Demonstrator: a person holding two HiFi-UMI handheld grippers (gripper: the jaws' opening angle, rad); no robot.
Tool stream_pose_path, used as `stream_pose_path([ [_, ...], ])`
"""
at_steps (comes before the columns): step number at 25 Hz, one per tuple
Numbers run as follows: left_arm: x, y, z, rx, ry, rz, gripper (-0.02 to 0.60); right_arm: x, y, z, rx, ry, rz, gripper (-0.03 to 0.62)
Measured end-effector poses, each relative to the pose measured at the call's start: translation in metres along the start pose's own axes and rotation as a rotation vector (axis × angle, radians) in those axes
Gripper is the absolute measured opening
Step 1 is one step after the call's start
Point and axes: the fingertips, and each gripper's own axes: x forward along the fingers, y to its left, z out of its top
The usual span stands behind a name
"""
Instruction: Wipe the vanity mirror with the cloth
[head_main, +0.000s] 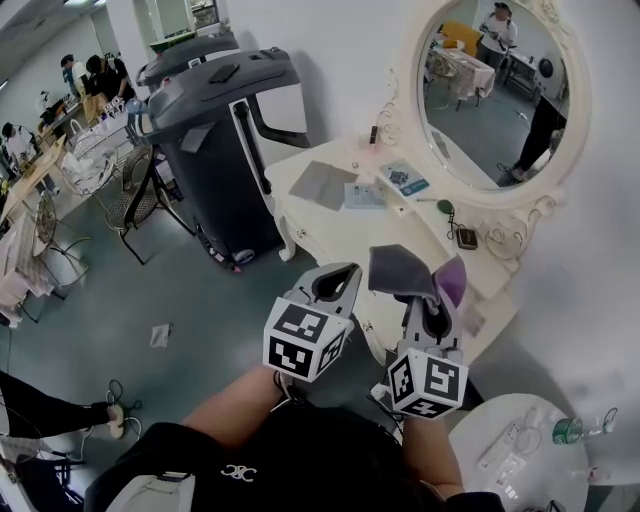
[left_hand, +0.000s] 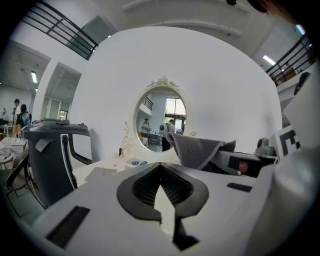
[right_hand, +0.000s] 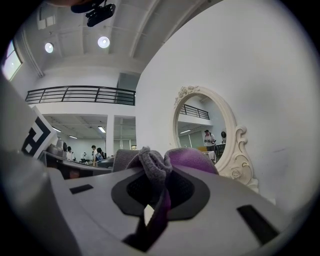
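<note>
Cloth (right_hand: 150, 167) pinched in right gripper (head_main: 433, 303), apparently short of mirror (head_main: 495, 100).

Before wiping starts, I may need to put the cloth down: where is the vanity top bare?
Bare: the near half of the vanity top, in front of the grey sheet and the pale booklet. Crowded: the strip below the mirror, with a blue patterned card, a green item and a small dark object.

Bright, even light from ceiling lamps (right_hand: 103, 42); fisheye edges dark, warped.
</note>
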Motion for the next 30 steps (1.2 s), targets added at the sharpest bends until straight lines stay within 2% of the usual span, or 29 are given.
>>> stream_pose_path([
  [10, 0.027, 0.075, 0.035, 0.000, -0.036, -0.115, 0.002, 0.065, 0.029, 0.022, -0.047, -0.019, -0.140, 0.048],
  [14, 0.029, 0.117, 0.036, -0.005, -0.027, -0.144, 0.002, 0.089, 0.050, 0.017, -0.044, -0.020, -0.190, 0.048],
  [18, 0.026, 0.160, 0.029, -0.020, -0.007, -0.159, 0.002, 0.109, 0.077, 0.005, -0.038, 0.002, -0.212, 0.048],
  [22, 0.023, 0.195, 0.023, -0.075, 0.003, -0.157, 0.002, 0.125, 0.102, -0.005, -0.064, 0.047, -0.210, 0.048],
  [26, 0.027, 0.215, 0.018, -0.124, -0.002, -0.149, 0.002, 0.142, 0.114, -0.006, -0.102, 0.060, -0.204, 0.048],
  [30, 0.035, 0.227, 0.012, -0.120, 0.019, -0.143, 0.002, 0.156, 0.114, -0.012, -0.120, 0.061, -0.213, 0.048],
])
